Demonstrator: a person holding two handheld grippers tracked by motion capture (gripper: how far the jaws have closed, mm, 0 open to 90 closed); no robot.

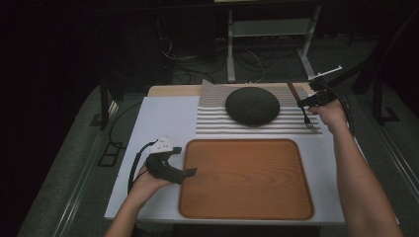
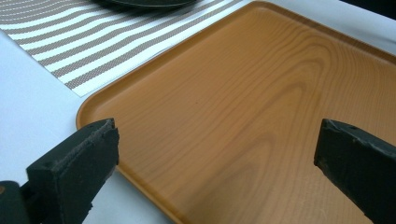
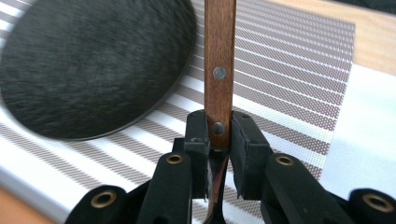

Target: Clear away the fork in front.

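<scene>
Left tool (image 1: 185, 172): it hung released, jaws spread wide apart with nothing between them, low over the near-left corner of the wooden tray (image 1: 246, 178). In the left gripper view the tray's rounded corner (image 2: 88, 116) lay just beyond the left jaw.

Tray: bare from rim to rim ahead and to the right of the left tool, so I judged it the likely place for the fork to land.

Placemat (image 1: 217, 121): the striped mat lay beyond the tray's far rim, with the dark round plate (image 1: 252, 105) resting on it, well apart from the left tool.

Right tool (image 1: 302, 103): it was clenched on the fork (image 1: 300, 106), the jaws squeezing the wooden handle (image 3: 218, 70) at its lower rivet, near where the metal neck began. The fork sat at the right edge of the mat, its tines (image 1: 311, 127) pointing toward the person, below the tool.

Doing it well: I thought a straight lift was wanted before any sideways travel, the handle kept square between the jaws so it could not swivel about the rivet.

Edges: the plate's rim lay close to the left of the right tool; the worktop (image 1: 158, 123) ended just to its right.

Open room: the clear path ran from the right tool toward the person, over the mat's near edge and the tray's raised rim.
</scene>
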